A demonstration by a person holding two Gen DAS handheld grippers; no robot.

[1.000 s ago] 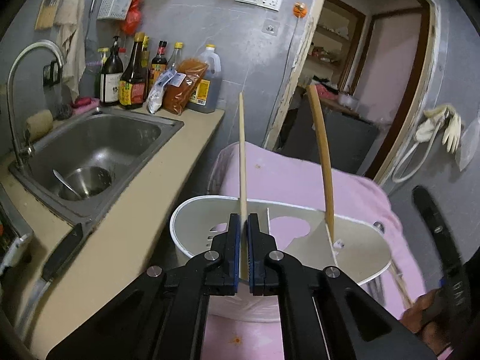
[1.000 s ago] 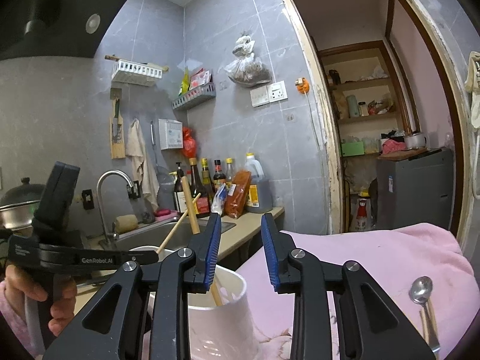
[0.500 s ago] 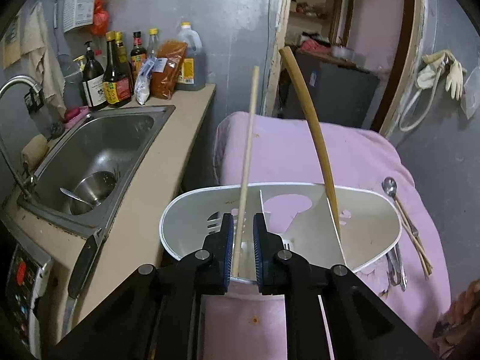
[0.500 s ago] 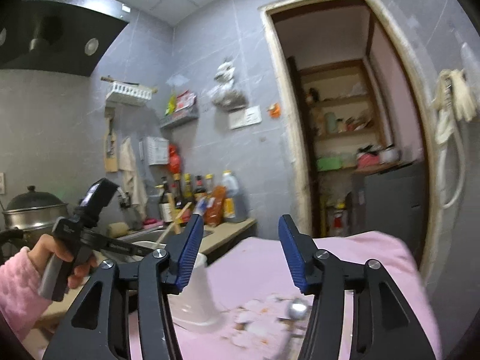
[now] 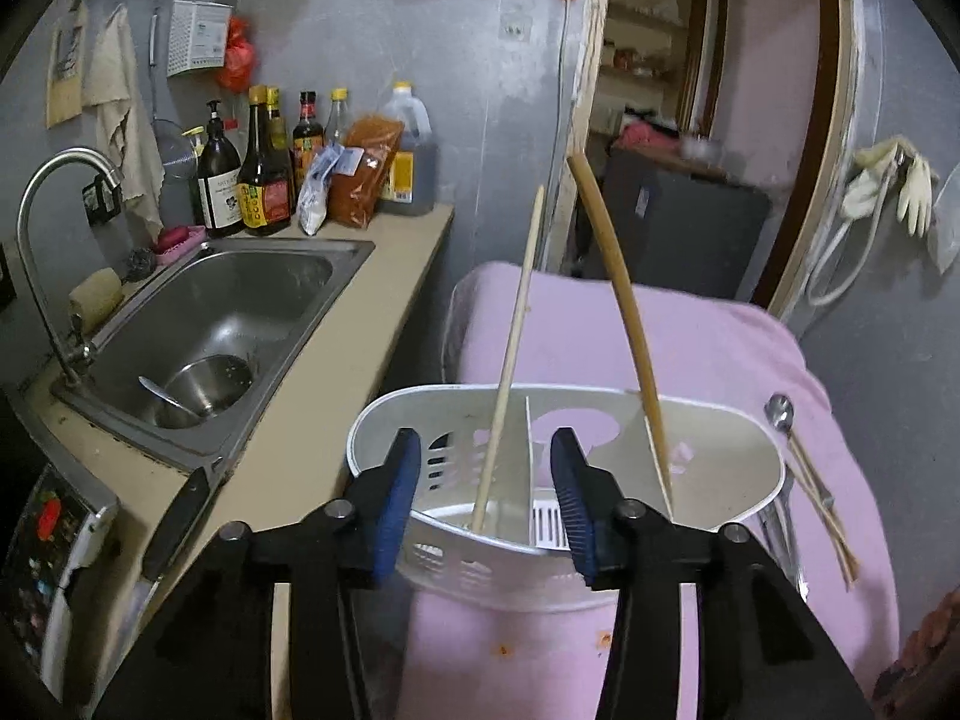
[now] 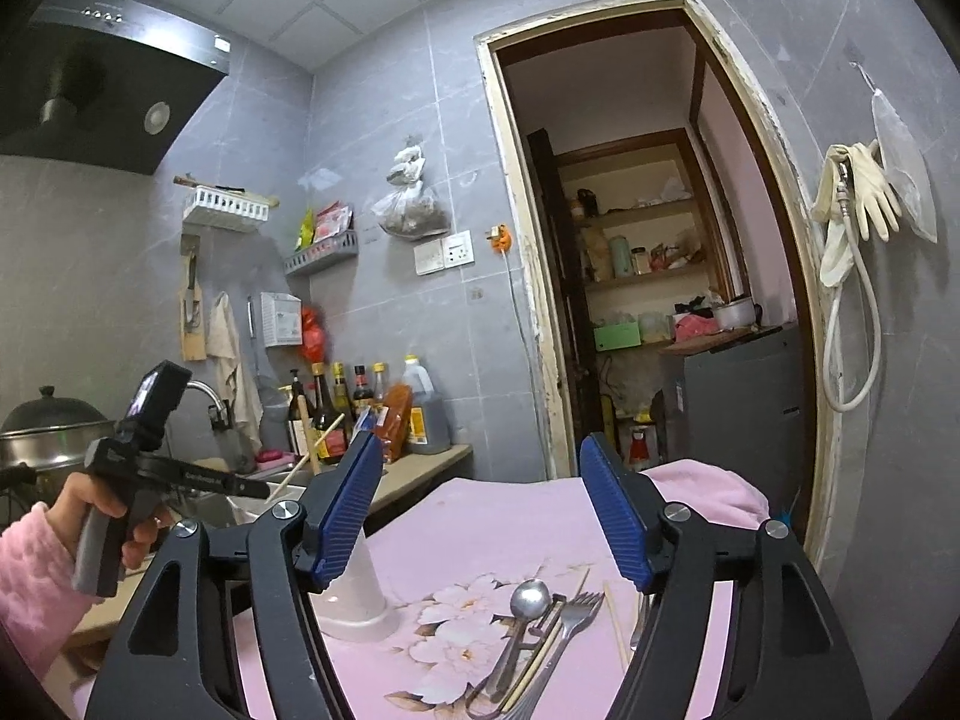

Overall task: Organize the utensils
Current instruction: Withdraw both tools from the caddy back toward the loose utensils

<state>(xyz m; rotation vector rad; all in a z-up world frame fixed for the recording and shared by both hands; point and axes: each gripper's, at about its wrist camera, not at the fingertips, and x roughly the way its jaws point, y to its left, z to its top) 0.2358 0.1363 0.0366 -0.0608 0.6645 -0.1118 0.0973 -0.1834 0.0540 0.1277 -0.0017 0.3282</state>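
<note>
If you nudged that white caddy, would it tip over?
Possibly. The caddy looks like thin, slotted plastic, so likely light. The chopstick and long stick lean tall above its rim, raising its balance. The pink cloth underneath may let it slide.

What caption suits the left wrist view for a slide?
Open left hand-held gripper above the white utensil caddy, chopstick standing inside.

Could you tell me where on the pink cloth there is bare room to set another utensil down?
Free cloth lies beyond the white caddy, toward the doorway, and in front of it around the left tool. It is crowded right of the caddy, where the spoon, fork and chopsticks lie under the right tool.
</note>
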